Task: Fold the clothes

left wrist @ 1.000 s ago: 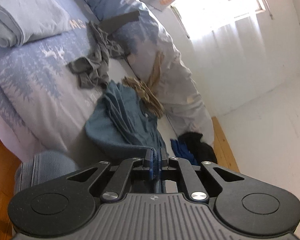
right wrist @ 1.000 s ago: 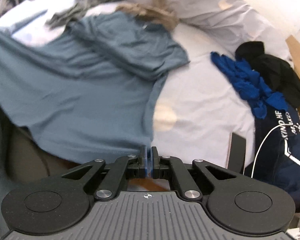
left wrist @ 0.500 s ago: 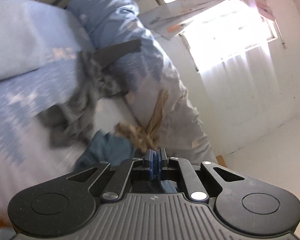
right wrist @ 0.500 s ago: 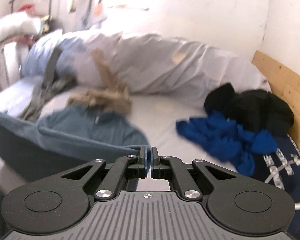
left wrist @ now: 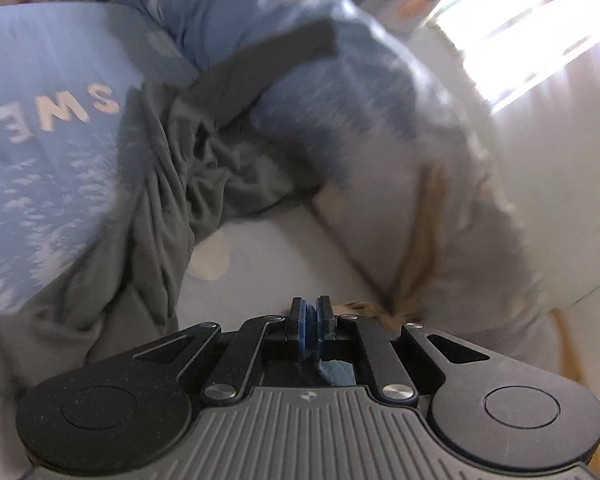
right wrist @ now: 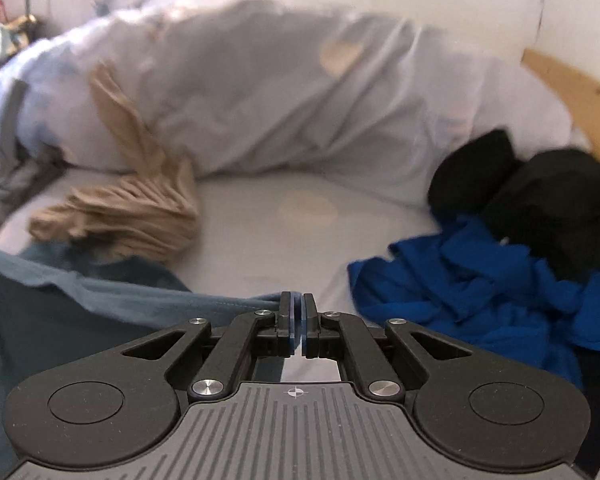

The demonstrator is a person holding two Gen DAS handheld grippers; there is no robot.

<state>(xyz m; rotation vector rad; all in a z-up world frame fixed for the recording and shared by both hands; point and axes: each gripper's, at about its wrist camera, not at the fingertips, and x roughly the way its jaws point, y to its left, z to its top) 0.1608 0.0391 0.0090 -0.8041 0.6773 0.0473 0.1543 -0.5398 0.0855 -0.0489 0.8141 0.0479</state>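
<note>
A slate-blue shirt (right wrist: 100, 300) stretches from the left edge of the right wrist view to my right gripper (right wrist: 298, 308), which is shut on its edge. In the left wrist view my left gripper (left wrist: 311, 314) is shut on a fold of the same blue shirt (left wrist: 334, 372), of which only a scrap shows under the jaws. Both grippers hang low over the white bed sheet (right wrist: 280, 232). A crumpled tan garment (right wrist: 124, 216) lies just beyond the shirt.
A crumpled grey garment (left wrist: 168, 184) lies by the blue printed duvet (left wrist: 40, 128). A bunched white quilt (right wrist: 280, 104) runs along the far wall. A bright blue garment (right wrist: 460, 280) and a black one (right wrist: 540, 192) sit at the right, near the wooden bed frame (right wrist: 572, 84).
Both grippers have swept forward and lower over the bed, carrying the blue shirt toward the quilt. The shirt's spread body has dropped out of view; the grey and tan garments loom closer.
</note>
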